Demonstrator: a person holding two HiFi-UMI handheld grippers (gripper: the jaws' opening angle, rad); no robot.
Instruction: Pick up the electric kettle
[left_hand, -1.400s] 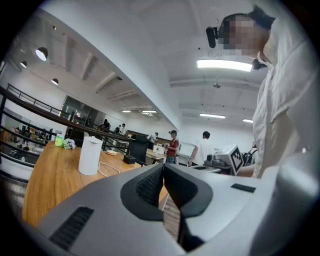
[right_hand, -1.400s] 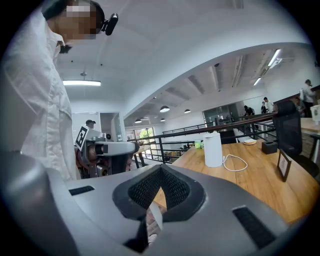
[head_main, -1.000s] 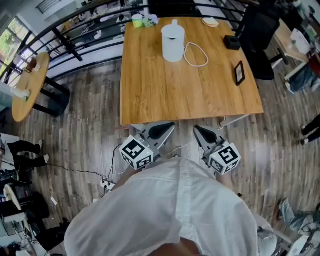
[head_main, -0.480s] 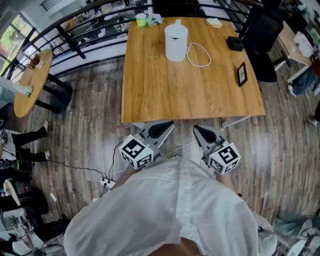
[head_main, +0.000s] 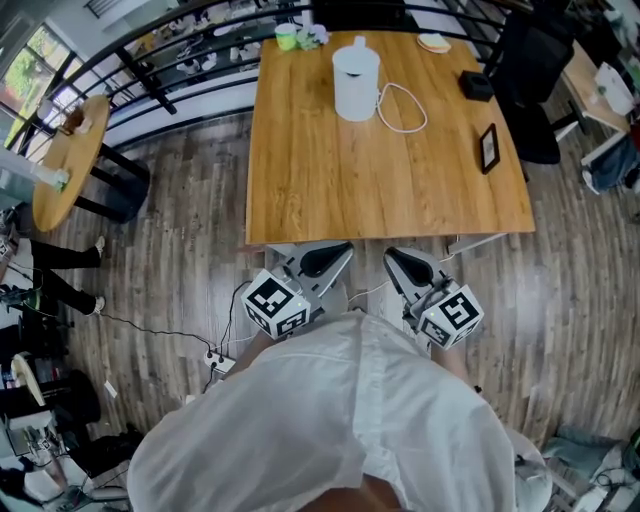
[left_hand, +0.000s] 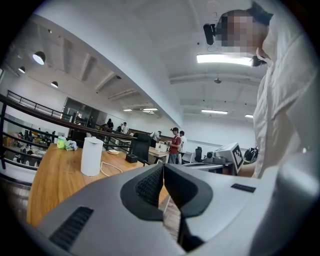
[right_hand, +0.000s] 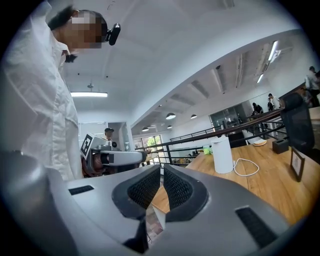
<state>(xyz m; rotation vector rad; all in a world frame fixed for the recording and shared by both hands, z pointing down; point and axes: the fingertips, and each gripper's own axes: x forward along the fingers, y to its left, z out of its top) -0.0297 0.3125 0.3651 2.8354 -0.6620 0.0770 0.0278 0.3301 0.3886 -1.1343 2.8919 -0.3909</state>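
The white electric kettle (head_main: 356, 68) stands upright at the far side of the wooden table (head_main: 380, 180), its white cord (head_main: 402, 108) looped to its right. Both grippers hang in front of the person's white shirt, short of the table's near edge and far from the kettle. My left gripper (head_main: 338, 252) is shut with nothing in it, and so is my right gripper (head_main: 397, 257). The left gripper view shows the kettle (left_hand: 91, 156) far off to the left of the closed left gripper (left_hand: 163, 172). In the right gripper view the kettle (right_hand: 222, 154) stands to the right of the closed right gripper (right_hand: 162, 172).
On the table are a small dark frame (head_main: 489, 147), a black box (head_main: 476, 85), a plate (head_main: 435, 43) and green cups (head_main: 287, 38). A black chair (head_main: 530, 70) stands at the right, a round side table (head_main: 65, 165) at the left, a railing behind. A power strip (head_main: 215, 365) lies on the floor.
The head view has drifted a little, so the table and kettle sit slightly further right. Both grippers keep their places and stay shut.
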